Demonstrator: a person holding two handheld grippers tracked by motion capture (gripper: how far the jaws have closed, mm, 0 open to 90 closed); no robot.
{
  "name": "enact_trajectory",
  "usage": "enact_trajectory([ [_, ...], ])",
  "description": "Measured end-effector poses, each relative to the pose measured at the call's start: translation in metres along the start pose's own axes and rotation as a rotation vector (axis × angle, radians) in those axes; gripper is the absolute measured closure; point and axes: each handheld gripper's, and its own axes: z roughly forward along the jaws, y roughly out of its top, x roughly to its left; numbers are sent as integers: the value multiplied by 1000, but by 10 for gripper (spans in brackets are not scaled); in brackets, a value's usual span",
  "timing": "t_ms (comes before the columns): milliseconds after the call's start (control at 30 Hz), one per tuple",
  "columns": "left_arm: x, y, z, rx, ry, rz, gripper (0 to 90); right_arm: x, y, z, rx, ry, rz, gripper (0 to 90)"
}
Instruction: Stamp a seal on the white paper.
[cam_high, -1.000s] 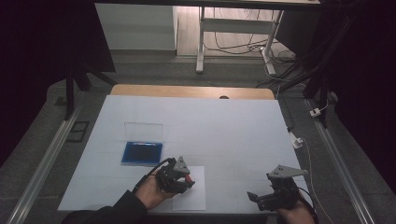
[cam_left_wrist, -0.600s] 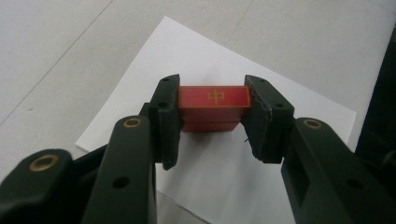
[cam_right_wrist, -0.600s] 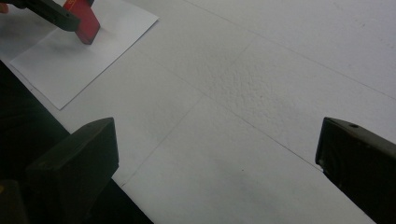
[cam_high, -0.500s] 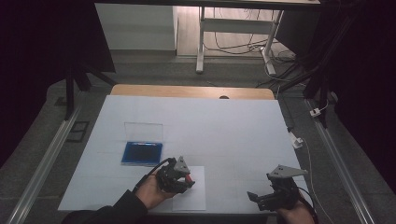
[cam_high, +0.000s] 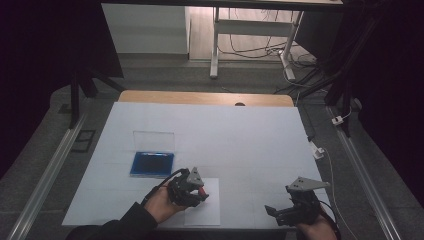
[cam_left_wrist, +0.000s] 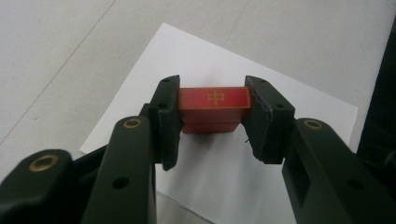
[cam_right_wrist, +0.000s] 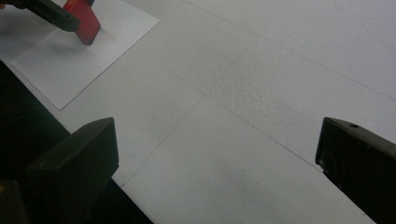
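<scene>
- the little block in the left claw is bright red, with a thin gold line round its top face and a gold cross-like mark in the middle
- both claws are matte black; the left one has small brass-coloured rivets on its arms
- right claw is the same black, with a pale grey plate on top
- sheet of paper under the block is plain white
- tabletop is a very light grey-white with faint thin lines across it, and a tan wooden strip along the far edge
- flat case is deep blue with a darker middle, its lid see-through
- floor is dull grey
</scene>
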Motion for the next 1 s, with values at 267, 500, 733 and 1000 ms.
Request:
enact_trajectory([
  [267,1,1,-5,-18,-2,2,582,0,0,0,0,0,0,0],
  [500,2,1,-10,-38,-1,-2,581,0,0,0,0,0,-2,0],
  [733,5,0,-15,-67,-8,-23,581,0,0,0,-1,1,-3,0],
  [1000,8,-1,-20,-82,-12,-39,581,0,0,0,-1,1,-3,0],
])
